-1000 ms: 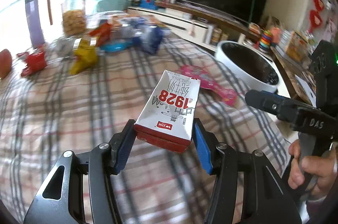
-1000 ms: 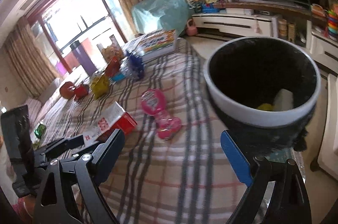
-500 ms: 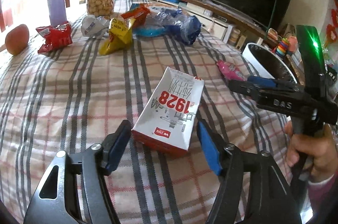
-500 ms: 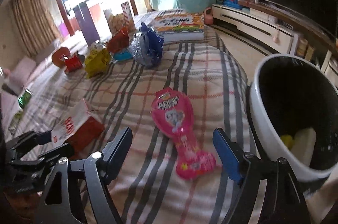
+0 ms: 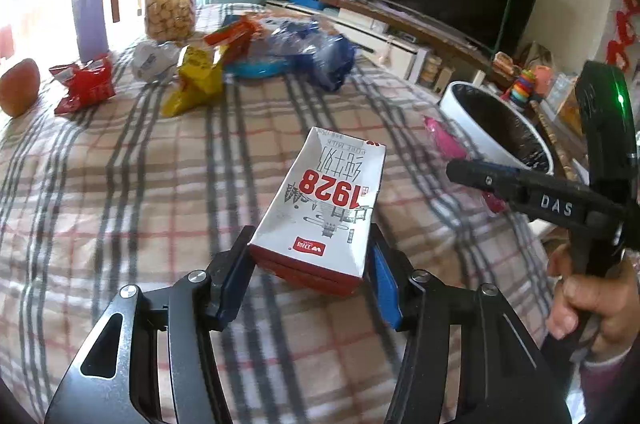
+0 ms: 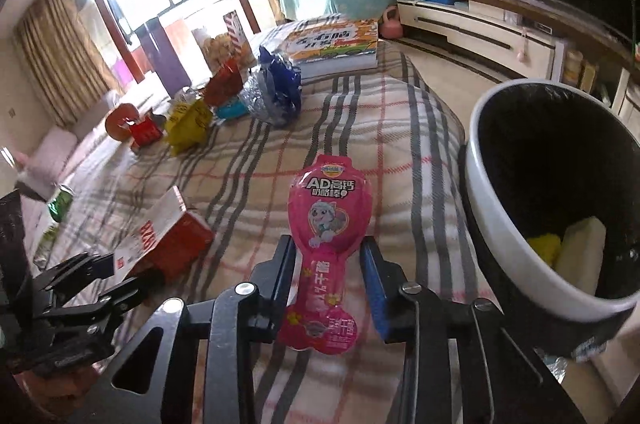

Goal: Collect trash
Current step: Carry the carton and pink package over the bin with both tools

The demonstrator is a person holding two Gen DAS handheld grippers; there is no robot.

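Right wrist view: the right claw [image 6: 326, 276] has just been closing around the pink wrapper [image 6: 324, 244], not clearly pinching yet, the left claw [image 5: 306, 264] clamps the milk carton [image 5: 324, 208]; next, the bin [image 6: 500, 244].

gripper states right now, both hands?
Left tool: has just been closing, clamped on the milk carton.
Right tool: has just been closing around the pink snack packet; contact cannot be told.

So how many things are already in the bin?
2 show: a yellow item and a white block beside it, low against the near wall of the bin. The dark liner may hide more.
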